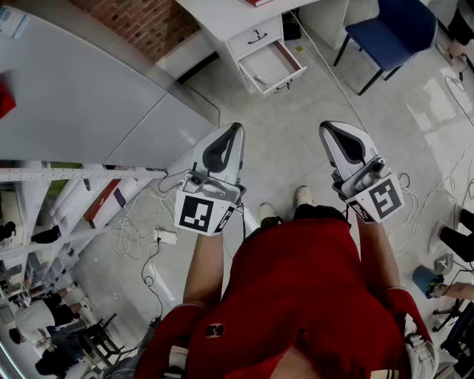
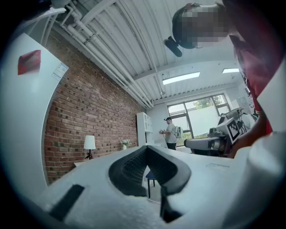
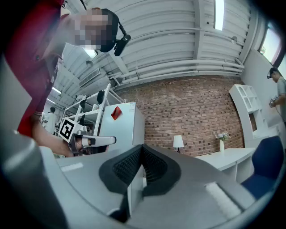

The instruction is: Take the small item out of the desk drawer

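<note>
Head view alone shows the open desk drawer (image 1: 274, 66).

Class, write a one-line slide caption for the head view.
Standing back from the desk and its open drawer, a person in red holds the left gripper and right gripper shut and empty.

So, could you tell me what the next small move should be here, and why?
Probably a step forward toward the desk: its open drawer lies well ahead, beyond both grippers. The left gripper and right gripper are shut, empty and held level, so nothing can be reached yet. The drawer's contents are too small to tell.
</note>
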`<state>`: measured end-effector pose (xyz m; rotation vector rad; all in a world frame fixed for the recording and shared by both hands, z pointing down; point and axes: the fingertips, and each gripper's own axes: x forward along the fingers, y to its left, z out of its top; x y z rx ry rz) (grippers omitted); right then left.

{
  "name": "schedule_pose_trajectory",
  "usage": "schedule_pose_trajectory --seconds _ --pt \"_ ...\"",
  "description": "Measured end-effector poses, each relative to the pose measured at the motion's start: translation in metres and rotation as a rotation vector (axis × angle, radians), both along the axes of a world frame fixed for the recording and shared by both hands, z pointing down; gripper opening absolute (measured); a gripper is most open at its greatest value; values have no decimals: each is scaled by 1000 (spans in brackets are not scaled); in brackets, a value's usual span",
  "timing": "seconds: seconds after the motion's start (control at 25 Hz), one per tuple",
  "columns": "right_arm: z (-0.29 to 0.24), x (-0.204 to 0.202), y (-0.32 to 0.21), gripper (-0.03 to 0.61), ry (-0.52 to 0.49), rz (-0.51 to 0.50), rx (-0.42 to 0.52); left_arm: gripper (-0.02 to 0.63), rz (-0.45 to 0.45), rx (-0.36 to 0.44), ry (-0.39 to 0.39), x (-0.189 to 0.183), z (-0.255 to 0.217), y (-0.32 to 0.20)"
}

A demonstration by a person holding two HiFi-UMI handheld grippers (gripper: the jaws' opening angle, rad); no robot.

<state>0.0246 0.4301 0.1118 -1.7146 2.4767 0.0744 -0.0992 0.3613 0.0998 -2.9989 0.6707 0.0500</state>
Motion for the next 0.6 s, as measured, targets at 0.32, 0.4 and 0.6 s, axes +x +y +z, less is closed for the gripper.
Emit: schedule_pose_trajectory --seconds 0.32,0.4,0.6 --pt "-1 21 1 11 -60 -28 24 2 -15 -4 -15 20 5 -1" --pt "5 30 1 12 -51 -26 13 2 -25 -2 -17 26 6 -4" --pt "13 55 -4 12 -46 -31 2 2 -53 9 -30 46 6 -13"
